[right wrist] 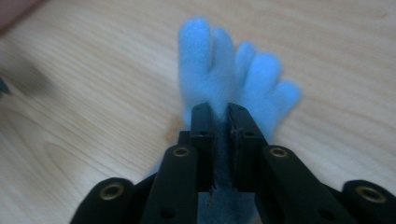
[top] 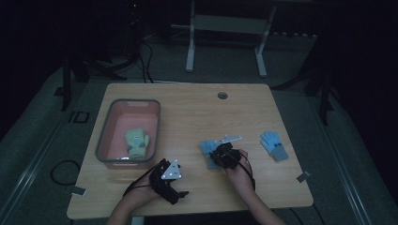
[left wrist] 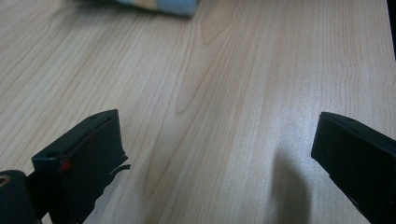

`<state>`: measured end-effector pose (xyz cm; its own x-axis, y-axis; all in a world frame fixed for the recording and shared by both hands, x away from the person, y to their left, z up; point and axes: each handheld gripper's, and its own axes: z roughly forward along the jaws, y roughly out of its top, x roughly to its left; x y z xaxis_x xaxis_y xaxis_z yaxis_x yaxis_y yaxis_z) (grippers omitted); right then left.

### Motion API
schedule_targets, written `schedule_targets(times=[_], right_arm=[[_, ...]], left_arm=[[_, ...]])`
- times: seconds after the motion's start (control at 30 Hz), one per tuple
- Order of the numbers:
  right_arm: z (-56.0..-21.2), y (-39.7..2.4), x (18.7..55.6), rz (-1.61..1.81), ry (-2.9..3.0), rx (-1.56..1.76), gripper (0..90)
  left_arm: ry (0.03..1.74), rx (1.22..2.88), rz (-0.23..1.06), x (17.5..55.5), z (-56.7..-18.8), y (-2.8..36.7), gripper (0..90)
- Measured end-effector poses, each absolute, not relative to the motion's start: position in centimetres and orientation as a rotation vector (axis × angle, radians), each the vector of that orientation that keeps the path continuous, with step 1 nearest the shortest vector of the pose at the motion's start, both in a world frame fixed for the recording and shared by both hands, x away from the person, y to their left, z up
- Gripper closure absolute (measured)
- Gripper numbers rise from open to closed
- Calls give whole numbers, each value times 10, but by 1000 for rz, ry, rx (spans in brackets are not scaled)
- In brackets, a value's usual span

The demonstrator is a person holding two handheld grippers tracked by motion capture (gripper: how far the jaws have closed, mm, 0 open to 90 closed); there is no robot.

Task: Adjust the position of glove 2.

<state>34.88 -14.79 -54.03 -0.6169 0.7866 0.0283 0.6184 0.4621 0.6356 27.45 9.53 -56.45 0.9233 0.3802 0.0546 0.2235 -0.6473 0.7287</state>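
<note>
Right tool (right wrist: pixel 219 112) pinches a blue glove (right wrist: pixel 233 74) that lies flat on the table (top: pixel 187 117); the left tool (left wrist: pixel 215 154) waits wide apart, holding nothing. Next, I think, the glove must be lifted and carried to the pink bin (top: pixel 105 140), where a green glove (top: pixel 136 142) already lies.

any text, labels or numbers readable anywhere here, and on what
None can be read. The blue glove in the right gripper, the second blue glove, the green glove, the bin and the table show no print.

A fuzzy light-blue glove (right wrist: pixel 233 79) lies flat on the wooden table, fingers spread.
</note>
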Motion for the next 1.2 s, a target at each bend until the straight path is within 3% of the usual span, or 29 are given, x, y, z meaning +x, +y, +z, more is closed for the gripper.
schedule_targets(times=[0.07, 0.27, 0.5, 0.8, 1.2], right_arm=[[-546, -147, 349, 892, 2456, 1210, 687], [-545, -150, 349, 924, 2487, 1163, 587], [-522, -174, 347, 998, 2459, 1094, 540], [-499, -244, 364, 1013, 2375, 1143, 555], [-505, -328, 385, 944, 2349, 1208, 557]], left_arm=[[418, 2307, 261, 274, -565, 95, 25], [414, 2305, 261, 274, -565, 95, 25], [423, 2300, 255, 275, -564, 96, 46], [445, 2318, 255, 276, -565, 95, 46], [501, 2297, 216, 278, -565, 96, 27]])
